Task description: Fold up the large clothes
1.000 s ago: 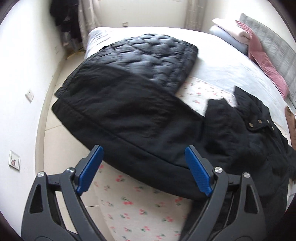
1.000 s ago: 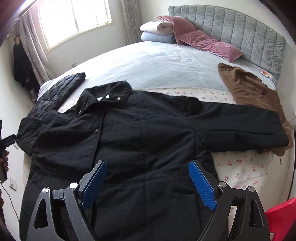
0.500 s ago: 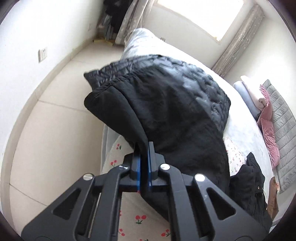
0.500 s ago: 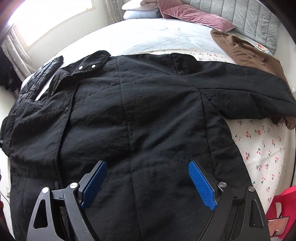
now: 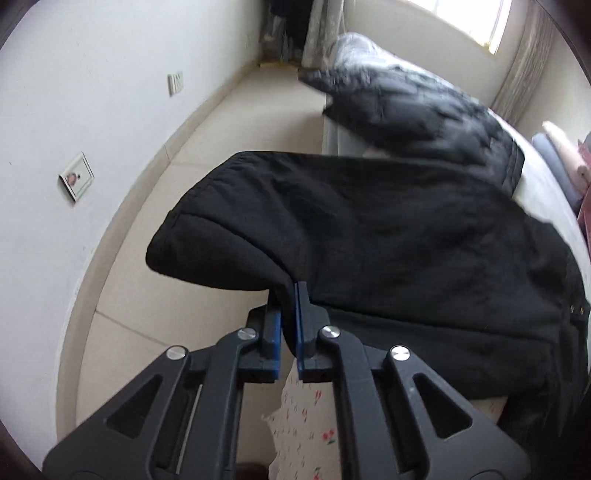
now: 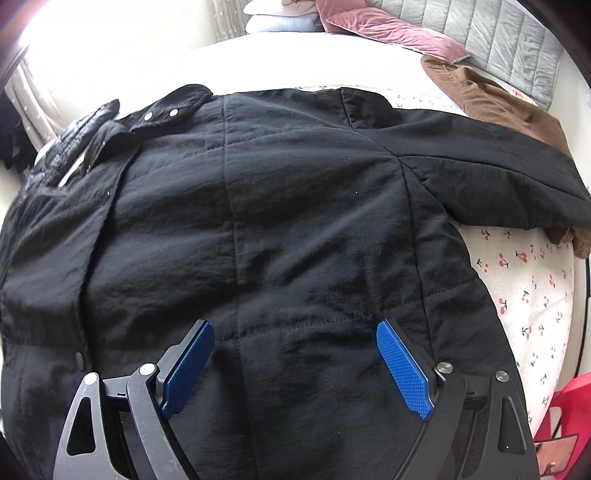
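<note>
A large black padded coat (image 6: 280,206) lies spread on the bed, collar with snaps at the upper left, one sleeve (image 6: 480,173) stretched out to the right. My right gripper (image 6: 295,350) is open and empty, just above the coat's lower body. My left gripper (image 5: 290,295) is shut on the cuff end of the coat's other sleeve (image 5: 369,229) and holds it lifted off the bed, over the bed's edge.
A black quilted jacket (image 5: 406,107) lies on the bed behind the held sleeve. A brown garment (image 6: 498,99) lies at the right by the grey headboard (image 6: 498,33). Pillows and a pink cushion (image 6: 388,33) sit at the head. A red object (image 6: 569,417) stands beside the bed.
My left gripper closed on the sleeve cuff and lifted it off the bed. My right gripper moved lower and closer over the coat's body, staying open.
</note>
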Demonstrator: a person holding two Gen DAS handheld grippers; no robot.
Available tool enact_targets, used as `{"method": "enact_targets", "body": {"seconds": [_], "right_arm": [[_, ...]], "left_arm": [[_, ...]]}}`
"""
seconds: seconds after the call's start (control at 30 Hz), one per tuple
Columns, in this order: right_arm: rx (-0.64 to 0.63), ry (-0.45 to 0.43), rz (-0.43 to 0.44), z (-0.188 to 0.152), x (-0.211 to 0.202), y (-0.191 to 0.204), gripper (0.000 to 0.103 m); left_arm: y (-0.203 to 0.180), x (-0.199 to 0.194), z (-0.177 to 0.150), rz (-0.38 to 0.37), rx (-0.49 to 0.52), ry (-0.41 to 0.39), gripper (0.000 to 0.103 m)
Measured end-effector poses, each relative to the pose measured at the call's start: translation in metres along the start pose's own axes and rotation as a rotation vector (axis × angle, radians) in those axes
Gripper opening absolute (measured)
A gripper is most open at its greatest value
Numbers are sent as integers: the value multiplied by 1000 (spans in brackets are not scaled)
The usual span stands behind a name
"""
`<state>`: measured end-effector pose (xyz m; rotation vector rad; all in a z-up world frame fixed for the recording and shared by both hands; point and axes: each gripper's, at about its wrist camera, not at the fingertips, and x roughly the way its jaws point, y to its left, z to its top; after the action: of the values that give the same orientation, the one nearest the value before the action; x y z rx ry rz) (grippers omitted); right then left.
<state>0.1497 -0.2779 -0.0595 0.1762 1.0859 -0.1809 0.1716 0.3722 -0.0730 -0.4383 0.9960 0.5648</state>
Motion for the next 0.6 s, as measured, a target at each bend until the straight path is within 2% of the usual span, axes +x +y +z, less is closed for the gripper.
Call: {"method": "enact_targets", "body": {"seconds": [0.07,0.13,0.17,0.2,0.27,0.3,0.37,0.43,0.53,0.6], "right_arm": [[-38,11,-16,0,-2,2,91],[-56,23,-6,2,-7,1,91],[-56,24,6,5,-12,0,91],[-53,21,18,9,-16,-2,91],[-53,13,26,21,-22,-4,91],[-60,4,21,30,-25,-3,91],[-81,-15,10,48,-28,3,91],[-101,-26,23,71,-27,11,91],[-130,-46,54,115,-18,32,91],[-146,-63,79,151,-8,51,91]], "left_arm": [[-6,2,-10,-4,41,69,16],[-11,-15,-13,33,84,51,21],[-15,-31,-13,51,119,26,30],[-23,-45,-13,51,158,-4,45],[-43,-77,-7,37,254,-71,61],[-56,-91,-6,36,300,-105,65],[-90,-116,3,1,390,-161,68],[-135,-131,12,-67,475,-183,75],[-225,-135,23,-164,631,-178,77],[-291,-124,27,-250,710,-138,77]]}}
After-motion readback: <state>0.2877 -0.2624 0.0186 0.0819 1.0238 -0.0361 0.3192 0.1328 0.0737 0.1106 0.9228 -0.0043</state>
